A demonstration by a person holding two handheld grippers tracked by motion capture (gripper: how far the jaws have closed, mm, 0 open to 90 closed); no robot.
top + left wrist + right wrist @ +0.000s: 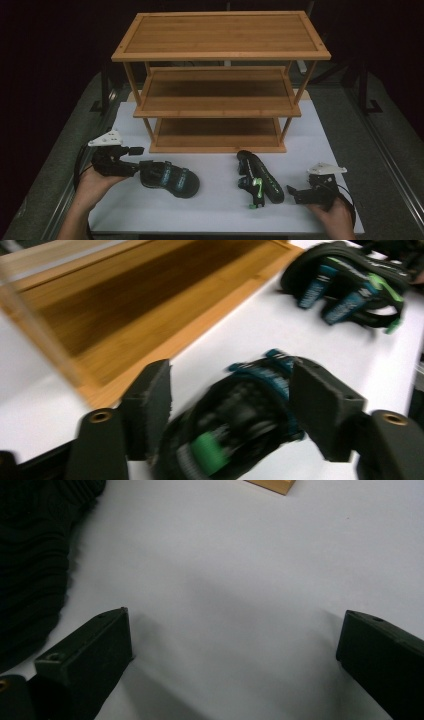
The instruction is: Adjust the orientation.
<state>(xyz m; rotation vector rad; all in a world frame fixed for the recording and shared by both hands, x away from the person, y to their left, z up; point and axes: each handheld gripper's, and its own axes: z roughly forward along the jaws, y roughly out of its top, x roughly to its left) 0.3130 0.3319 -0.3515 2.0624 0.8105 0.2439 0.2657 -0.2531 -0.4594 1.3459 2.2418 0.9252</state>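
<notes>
A black sandal with blue straps (pixel 170 177) lies on the white board at the left. Its heel end (pixel 240 425) sits between the jaws of my left gripper (pixel 142 161), blurred while the jaws look sharp; the pads stand close at its sides without clearly pressing on it. The second sandal (pixel 260 182), black with green and blue trim, lies on its side right of centre (pixel 350 285). My right gripper (pixel 299 192) rests just right of it, jaws open (pixel 235 650) over bare board. That sandal's ribbed black sole (pixel 35 555) is at the left edge of the right gripper view.
A three-tier bamboo shoe rack (pixel 217 100) stands at the back of the white board (pixel 220 212), all shelves bare. Its bottom shelf (pixel 125 305) is just beyond the left sandal. Dark floor and metal rails flank the table.
</notes>
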